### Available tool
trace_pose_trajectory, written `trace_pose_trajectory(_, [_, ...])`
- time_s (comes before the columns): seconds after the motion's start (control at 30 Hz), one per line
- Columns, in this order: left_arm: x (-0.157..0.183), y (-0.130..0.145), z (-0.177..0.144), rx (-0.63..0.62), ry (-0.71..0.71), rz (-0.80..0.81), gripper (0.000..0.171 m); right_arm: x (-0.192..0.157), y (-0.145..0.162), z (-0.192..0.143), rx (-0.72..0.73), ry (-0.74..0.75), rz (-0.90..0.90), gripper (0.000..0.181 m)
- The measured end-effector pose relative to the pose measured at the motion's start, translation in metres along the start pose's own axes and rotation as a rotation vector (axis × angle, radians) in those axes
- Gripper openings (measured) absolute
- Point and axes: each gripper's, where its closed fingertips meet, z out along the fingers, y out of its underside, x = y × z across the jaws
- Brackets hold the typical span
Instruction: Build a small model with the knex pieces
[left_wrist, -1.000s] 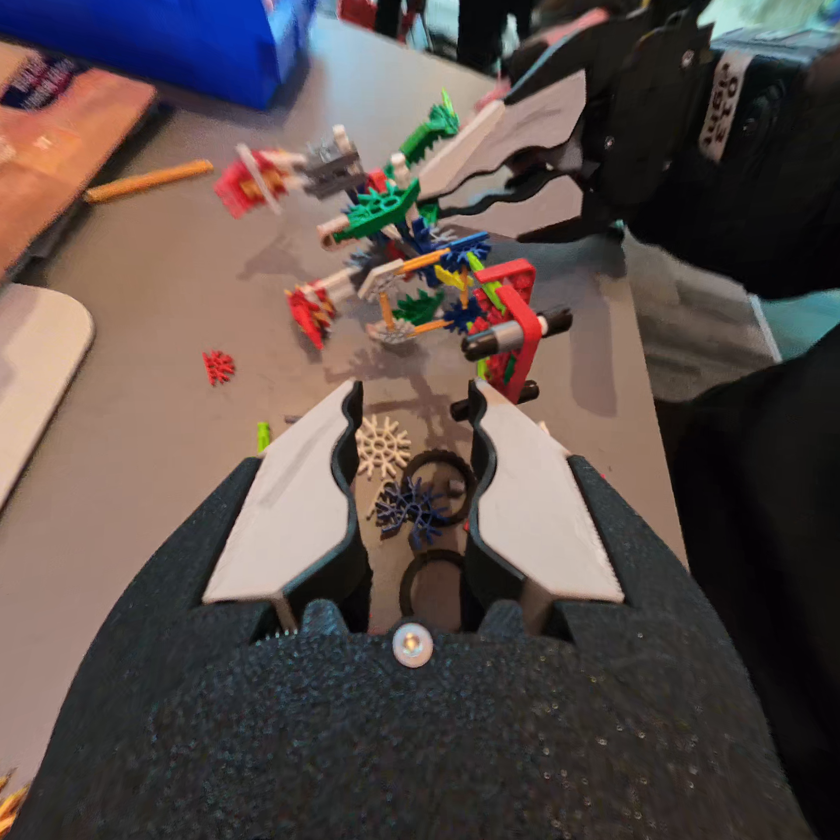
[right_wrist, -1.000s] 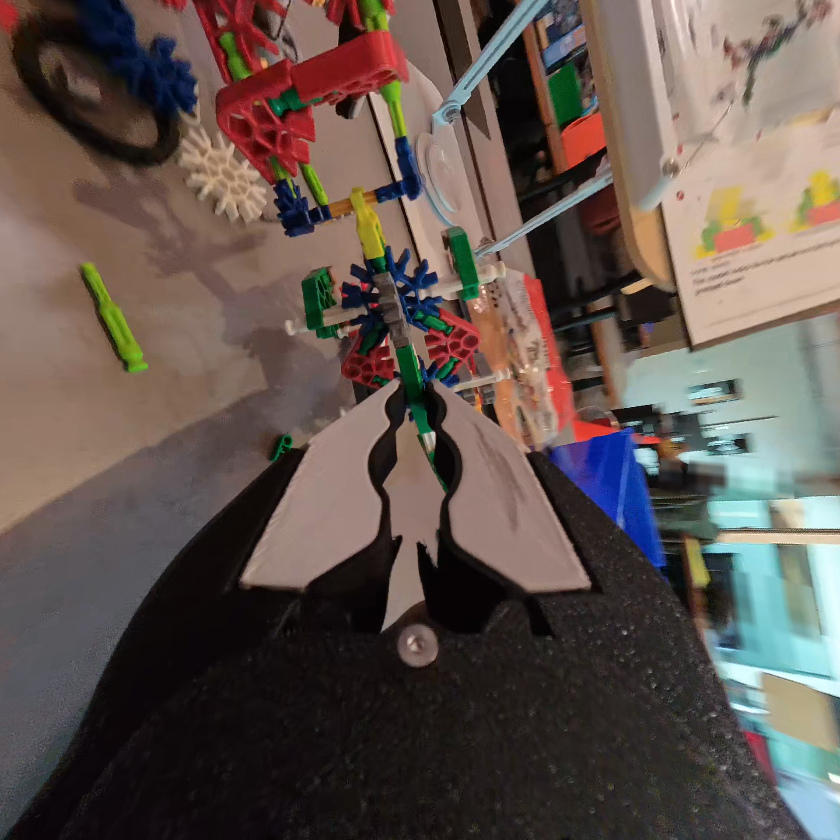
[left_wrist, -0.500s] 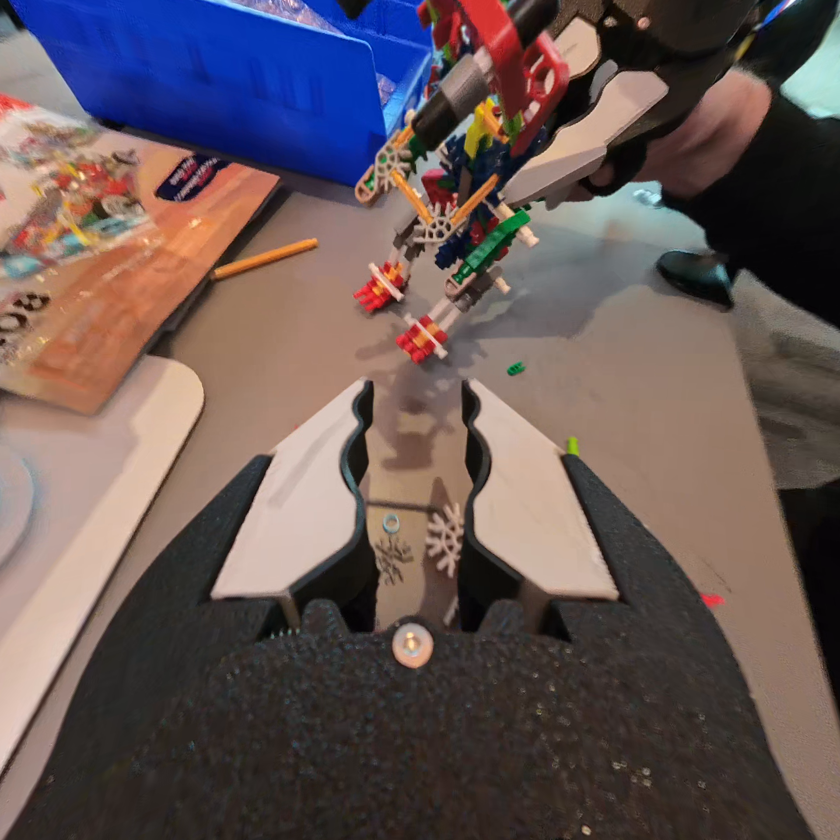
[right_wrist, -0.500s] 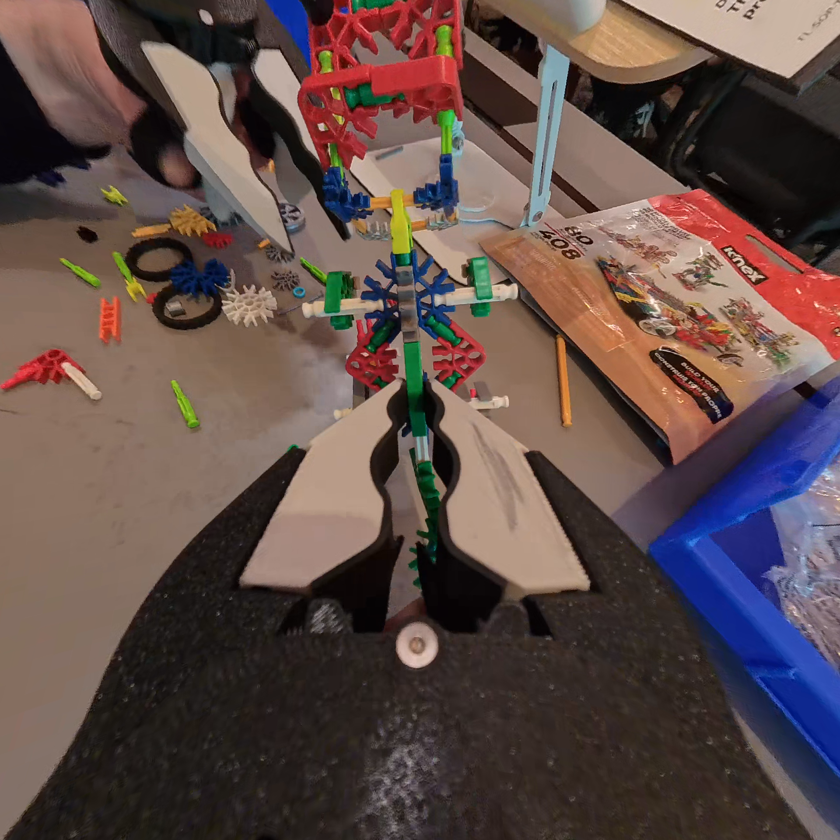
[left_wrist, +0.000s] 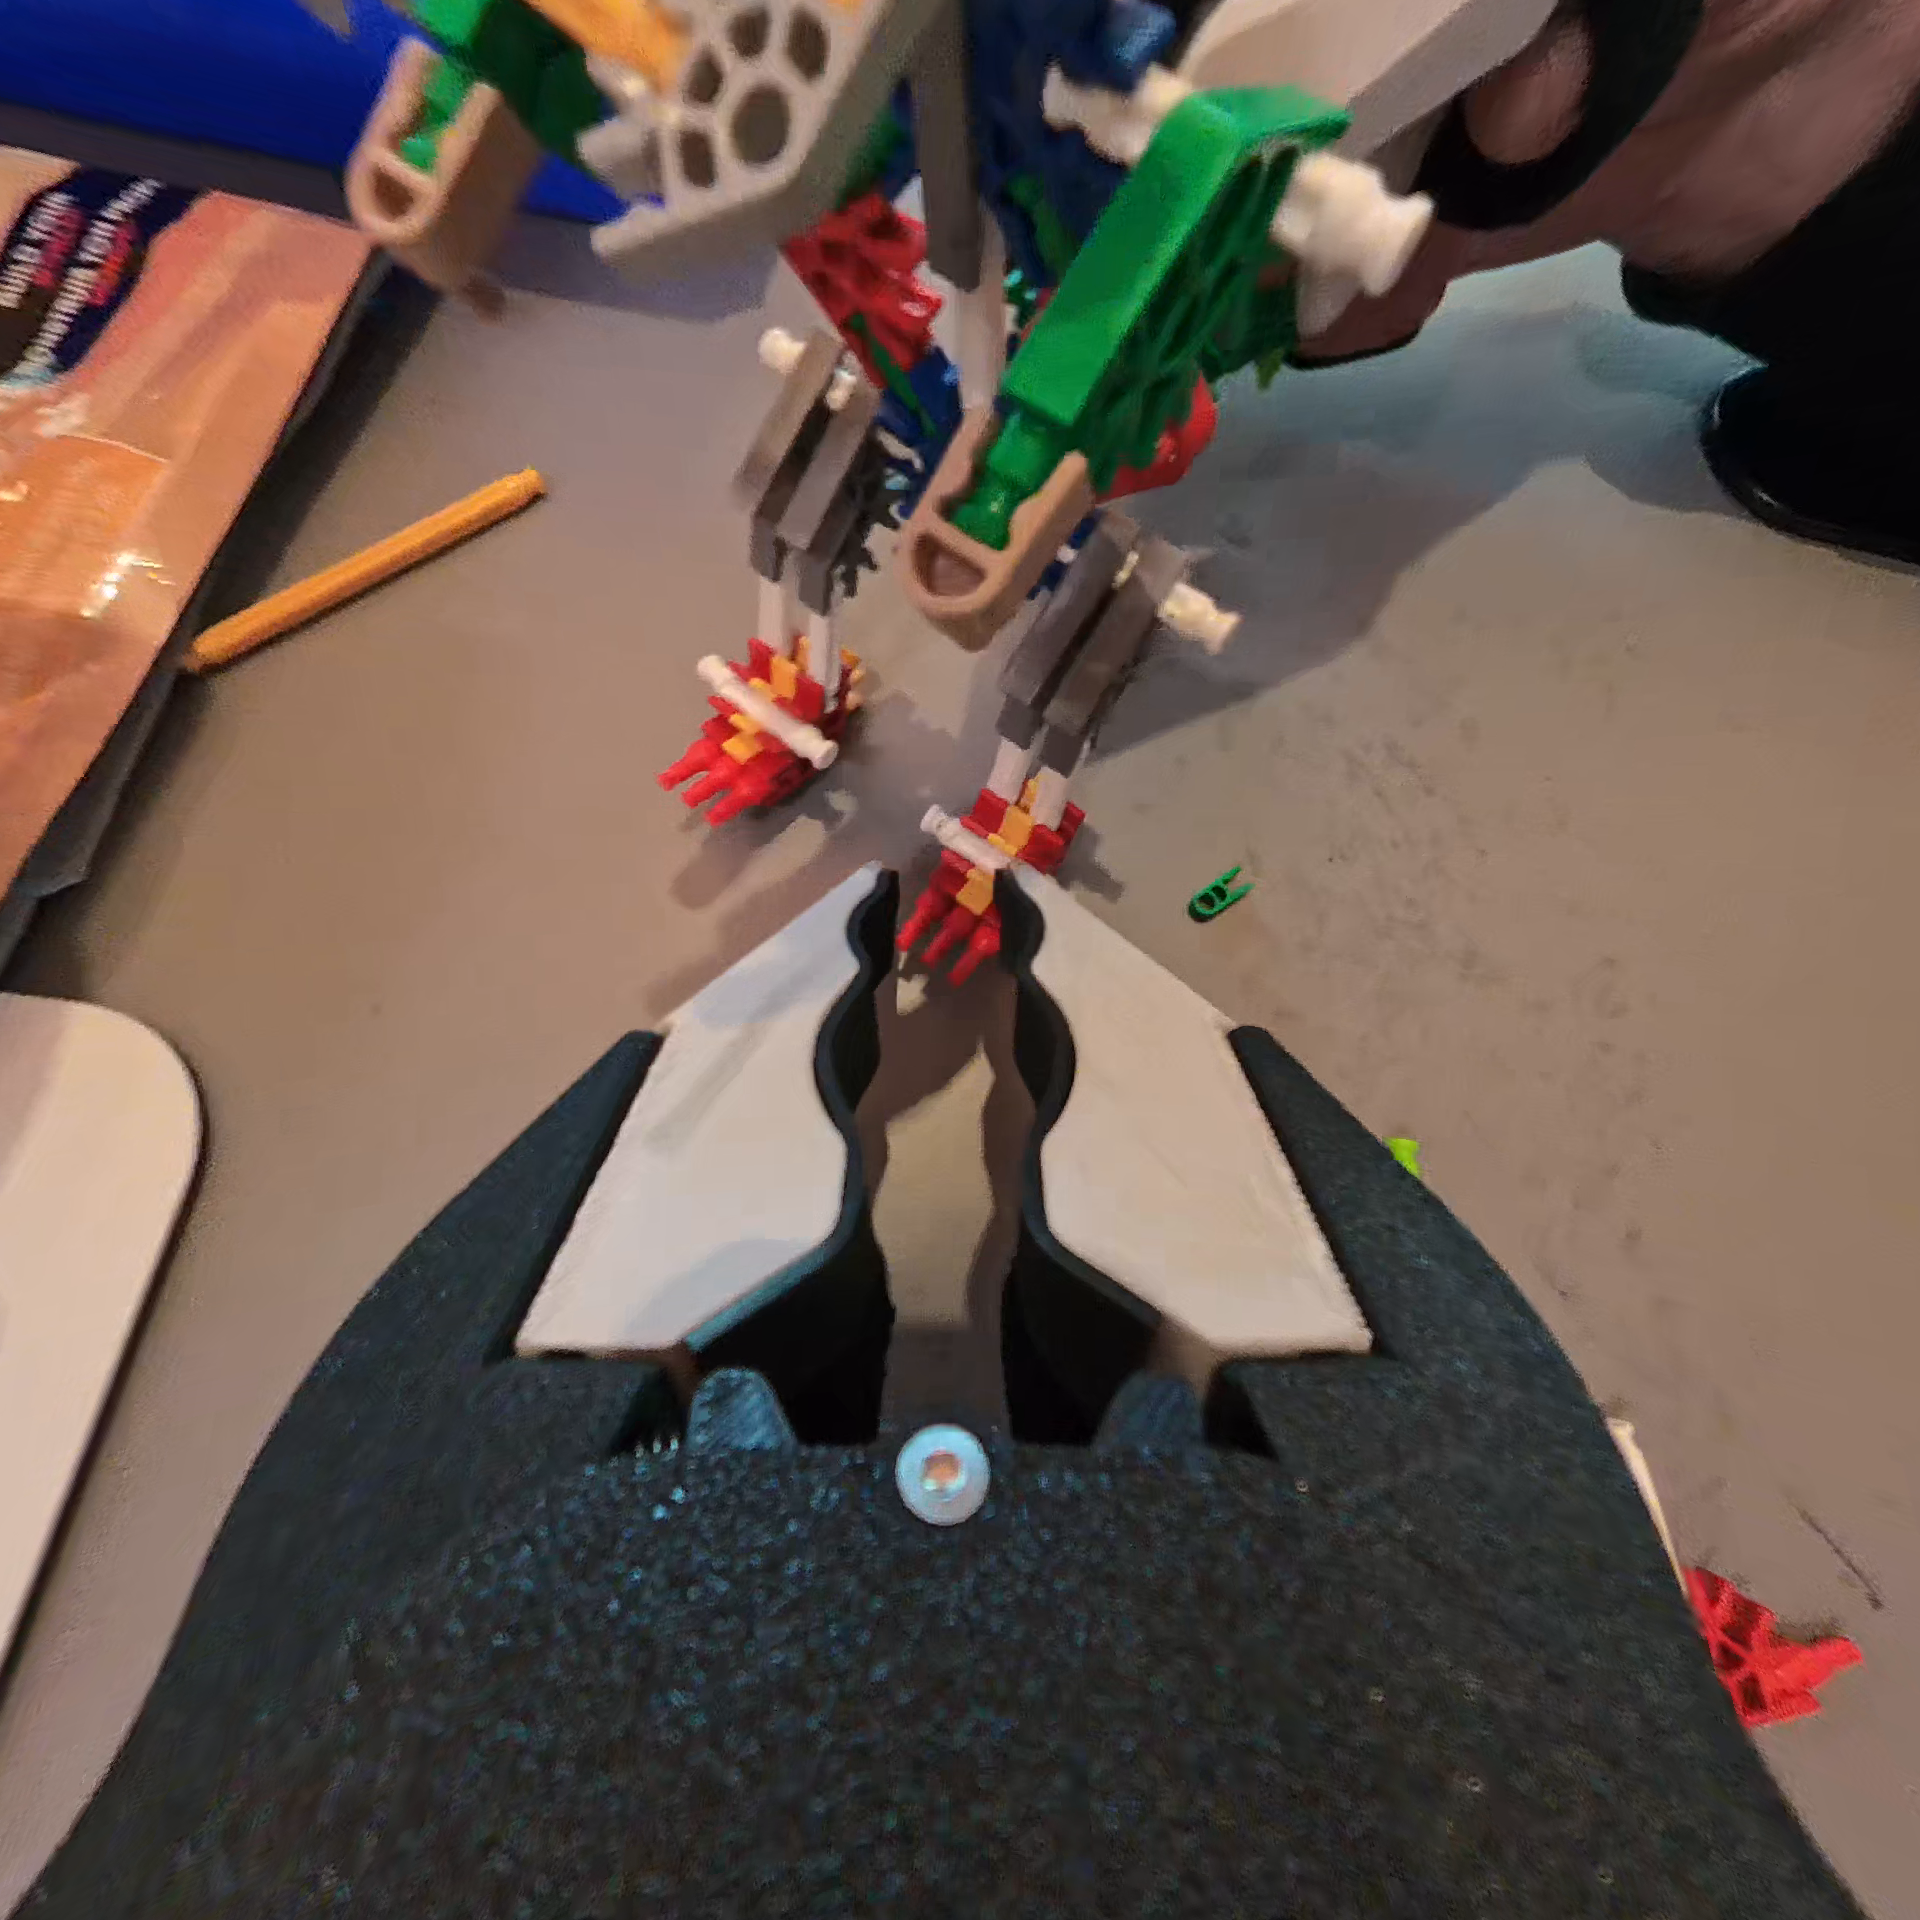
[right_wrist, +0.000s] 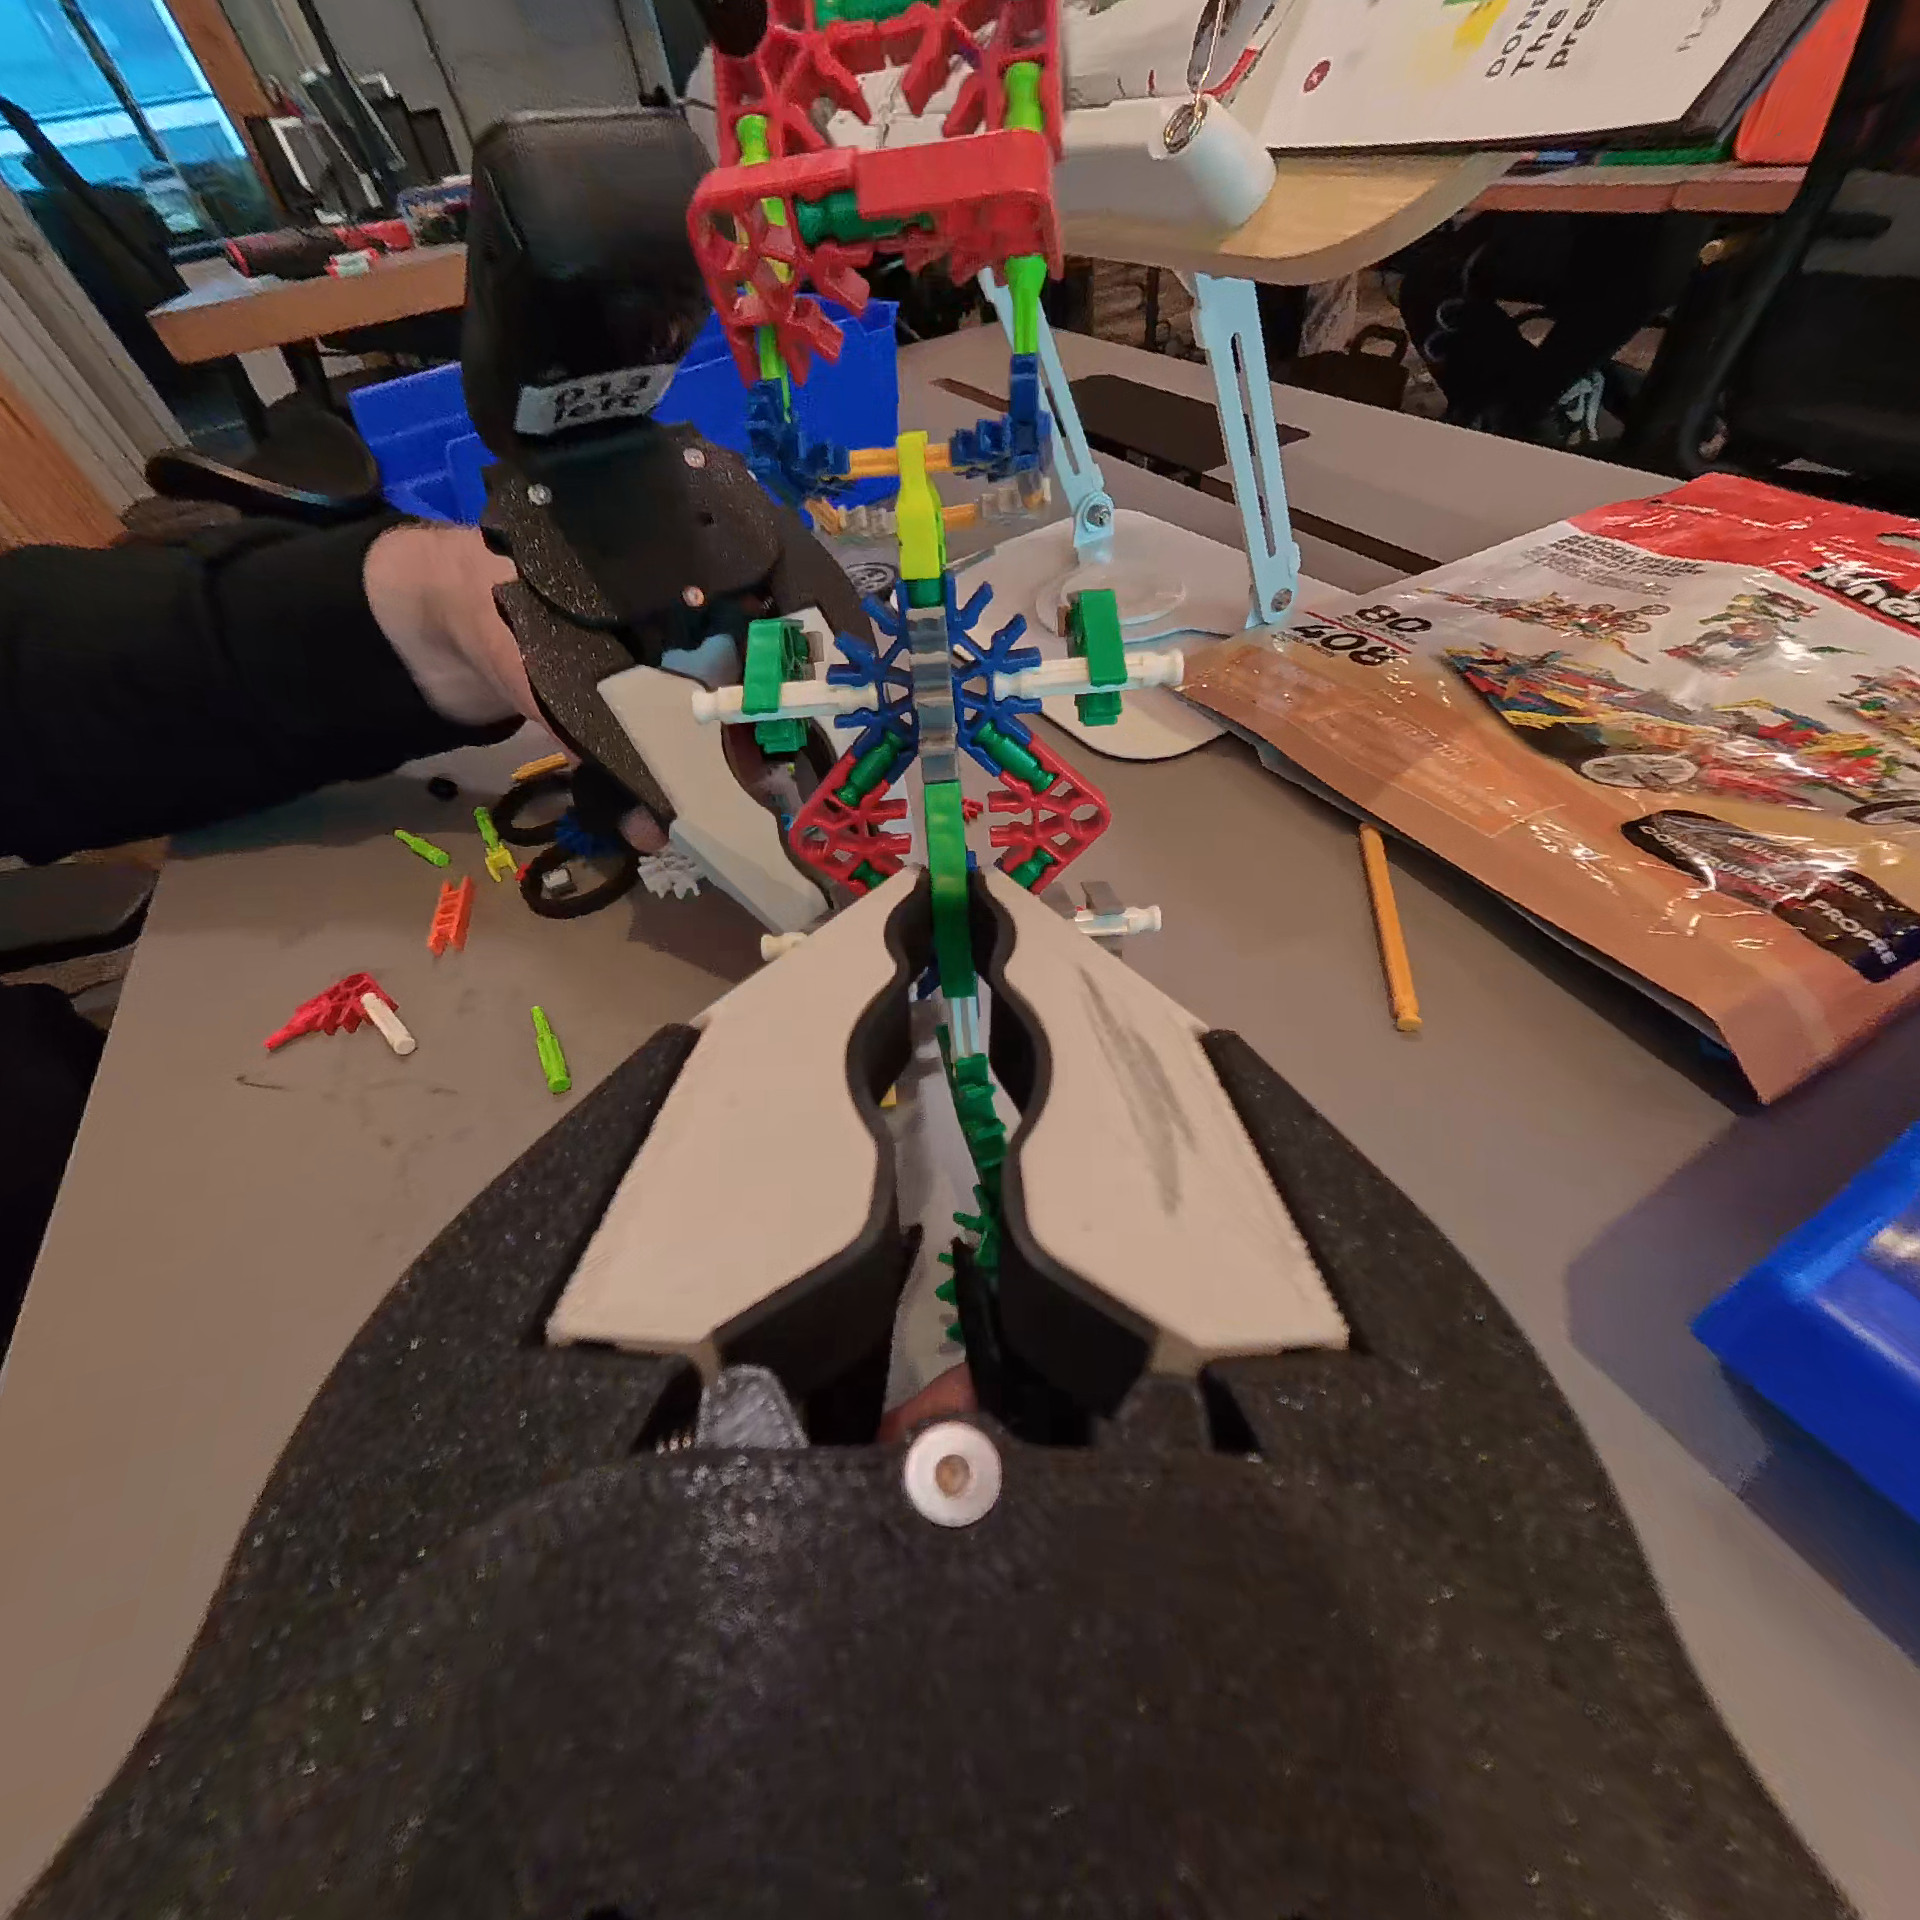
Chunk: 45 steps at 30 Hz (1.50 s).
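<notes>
Grey table (right_wrist: 1403, 1195), scuffed surface. Behind it, a wood-top desk (right_wrist: 312, 296) at left and dark chairs (right_wrist: 1558, 301) at right. Window (right_wrist: 94, 94) far left gives bluish daylight, with a wood panel (right_wrist: 42, 468) below it. Room looks like an office or workshop.

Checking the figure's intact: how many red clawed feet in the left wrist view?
2. One foot rests on the table ahead-left of the left gripper; the other foot sits between that gripper's tips. None seems hidden.
</notes>
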Motion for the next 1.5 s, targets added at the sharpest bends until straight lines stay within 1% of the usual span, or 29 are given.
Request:
trace_pose_trajectory(0.07, [0.002, 0.003, 0.004, -0.021, -0.004, 0.001, 0.018, 0.0, 0.001, 0.001, 0.007, -0.014, 0.0, 0.005])
trace_pose_trajectory(0.13, [0.0, 0.002, 0.0, -0.021, -0.024, 0.022, 0.02, 0.0, 0.0, 0.001, 0.01, -0.015, -0.006, 0.005])
trace_pose_trajectory(0.2, [-0.011, -0.003, -0.008, 0.029, -0.072, 0.033, 0.023, 0.002, -0.001, 0.0, 0.019, -0.021, 0.001, 0.004])
trace_pose_trajectory(0.3, [-0.026, -0.008, -0.017, 0.078, -0.104, 0.022, 0.035, 0.0, 0.0, 0.0, 0.034, -0.054, 0.016, 0.004])
trace_pose_trajectory(0.4, [-0.02, -0.01, -0.016, 0.099, -0.024, 0.02, 0.041, -0.006, 0.0, 0.001, 0.034, -0.108, 0.014, 0.004])
trace_pose_trajectory(0.47, [-0.015, -0.009, -0.013, 0.068, -0.004, 0.062, 0.042, -0.007, -0.001, 0.003, 0.032, -0.124, 0.01, 0.004])
trace_pose_trajectory(0.53, [-0.013, 0.001, -0.007, -0.001, 0.008, 0.076, 0.043, -0.008, -0.001, 0.005, 0.033, -0.136, 0.013, 0.004])
trace_pose_trajectory(0.63, [-0.012, 0.005, -0.001, -0.016, 0.018, 0.075, 0.043, -0.01, -0.001, 0.007, 0.038, -0.163, 0.018, 0.004])
trace_pose_trajectory(0.73, [-0.01, 0.013, 0.006, -0.061, 0.017, 0.093, 0.042, -0.014, -0.001, 0.011, 0.039, -0.186, 0.018, 0.005])
trace_pose_trajectory(0.8, [-0.009, 0.014, 0.008, -0.072, 0.02, 0.082, 0.043, -0.013, -0.002, 0.013, 0.045, -0.176, 0.023, 0.005])
trace_pose_trajectory(0.93, [-0.01, 0.015, 0.007, -0.057, 0.024, 0.072, 0.043, -0.011, -0.001, 0.012, 0.033, -0.153, 0.043, 0.006])
trace_pose_trajectory(1.0, [-0.009, 0.016, 0.006, -0.06, 0.019, 0.077, 0.044, -0.009, 0.0, 0.011, 0.024, -0.13, 0.051, 0.01])
trace_pose_trajectory(1.07, [-0.011, 0.017, 0.004, -0.061, 0.003, 0.079, 0.044, -0.008, -0.007, 0.005, 0.052, -0.106, 0.038, 0.014])
trace_pose_trajectory(1.13, [-0.012, 0.018, 0.002, -0.06, 0.002, 0.073, 0.044, -0.004, -0.013, -0.004, 0.057, -0.077, 0.041, 0.027])
trace_pose_trajectory(1.17, [-0.014, 0.018, 0.002, -0.059, -0.007, 0.075, 0.045, 0.0, -0.016, -0.008, 0.052, -0.049, 0.031, 0.026])
trace_pose_trajectory(1.2, [-0.015, 0.018, 0.001, -0.058, -0.008, 0.073, 0.045, 0.003, -0.015, -0.012, 0.026, -0.018, 0.01, 0.025])
trace_pose_trajectory(1.23, [-0.014, 0.018, 0.001, -0.054, -0.002, 0.07, 0.045, 0.006, -0.01, -0.015, -0.03, 0.013, -0.018, 0.023])
trace_pose_trajectory(1.3, [-0.015, 0.019, 0.001, -0.053, -0.002, 0.068, 0.045, 0.012, 0.011, -0.017, -0.193, 0.069, -0.079, 0.015])
trace_pose_trajectory(1.37, [-0.013, 0.019, 0.002, -0.054, 0.003, 0.071, 0.045, 0.015, 0.032, -0.019, -0.321, 0.079, -0.079, 0.012])
trace_pose_trajectory(1.43, [-0.013, 0.019, 0.002, -0.053, 0.008, 0.07, 0.045, 0.018, 0.046, -0.016, -0.382, 0.083, -0.053, 0.008])
trace_pose_trajectory(1.5, [-0.013, 0.019, 0.002, -0.052, 0.007, 0.07, 0.045, 0.019, 0.042, -0.016, -0.36, 0.097, -0.065, 0.01])
